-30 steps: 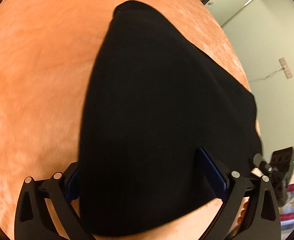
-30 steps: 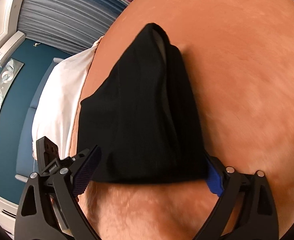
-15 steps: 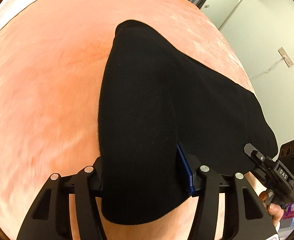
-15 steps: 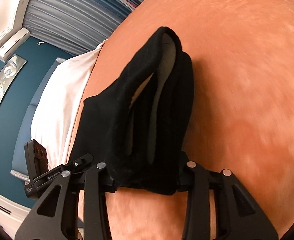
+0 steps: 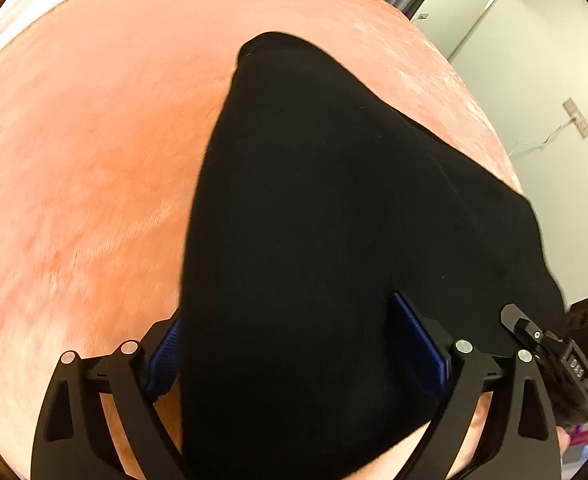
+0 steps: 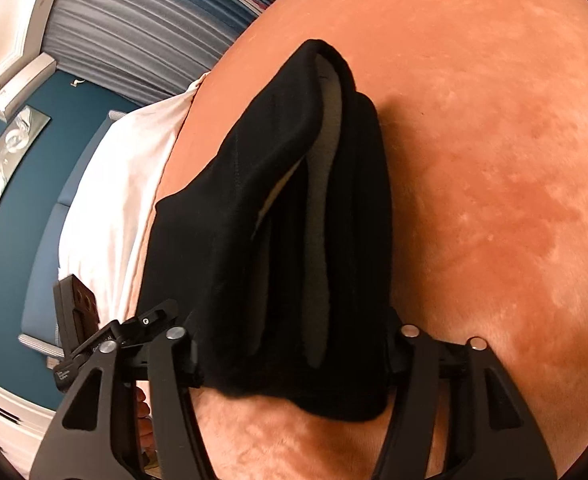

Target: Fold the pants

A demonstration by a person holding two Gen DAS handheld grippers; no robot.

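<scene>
The black pants lie folded on an orange plush bed cover. In the left wrist view my left gripper stands wide open, its blue-padded fingers on either side of the near end of the pants. In the right wrist view the pants show stacked layers with a grey lining. My right gripper has its jaws close against both sides of the pants' near edge, gripping the bunched fabric. Each gripper shows at the edge of the other's view.
The orange cover spreads wide around the pants. A white pillow lies at the bed's head, with a blue wall and grey curtains behind. A pale wall stands past the bed's far edge.
My left gripper has opened wide again after closing on the pants half a second ago. My right gripper stays closed on the pants' edge; the pants have settled lower and nearer.
</scene>
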